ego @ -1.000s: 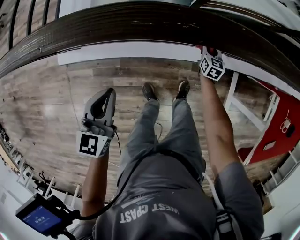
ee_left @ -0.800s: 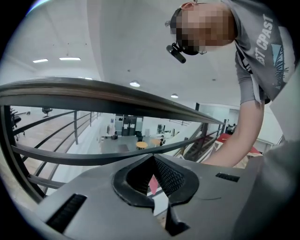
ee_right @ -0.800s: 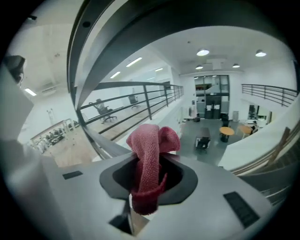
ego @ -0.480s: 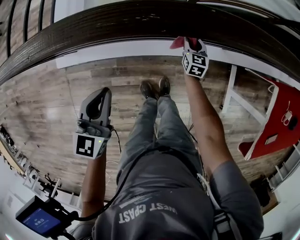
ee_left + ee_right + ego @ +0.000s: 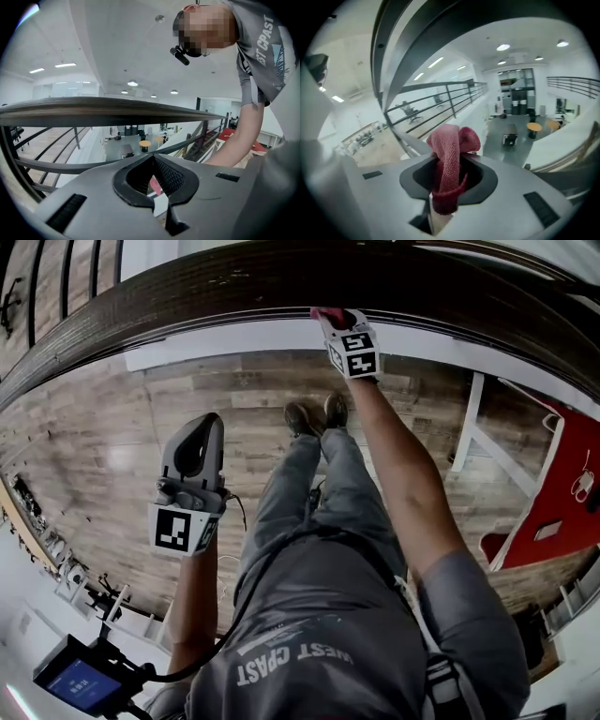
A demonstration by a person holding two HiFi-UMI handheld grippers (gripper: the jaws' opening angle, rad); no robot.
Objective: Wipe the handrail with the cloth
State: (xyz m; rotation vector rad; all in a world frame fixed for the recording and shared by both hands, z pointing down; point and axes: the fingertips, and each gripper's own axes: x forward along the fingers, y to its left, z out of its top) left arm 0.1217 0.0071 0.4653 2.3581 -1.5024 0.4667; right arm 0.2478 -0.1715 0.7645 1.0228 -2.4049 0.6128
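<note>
Further left along the handrail [image 5: 234, 287] than a moment earlier, with the right gripper [image 5: 330, 319] now up against the rail's near edge straight beyond the person's shoes [image 5: 317, 415] rather than off to the right, and both feet stepped left and drawn closer together. Grips a red cloth [image 5: 323, 312] at the bunched middle, jaws closed tight on it, one rounded fold standing out beyond the tips toward the rail and a short end hanging back on the near side. Hangs idle at the left, low and well apart from the rail: left gripper [image 5: 208, 426], jaws drawn in to a thin slit with nothing between them. Judged to be mid-stroke in a leftward wipe, with a long run of rail to the left seemingly not yet covered. Best done, on this showing, by keeping the soft fold and not the hard jaw tips against the wood, pressing evenly, following the rail's line without lifting off, and overlapping each pass; worth keeping the clamp firm too, since drag on the rail could tug the cloth loose. Looks broad, dark and wood-grained with a rounded top, carried on dark bars that run off to the far left above a pale plank floor [image 5: 94, 456]. Looks coarse-woven, soft and thick in the right gripper view, cloth [image 5: 449, 154] folded over on itself, dry as far as can be told.
</note>
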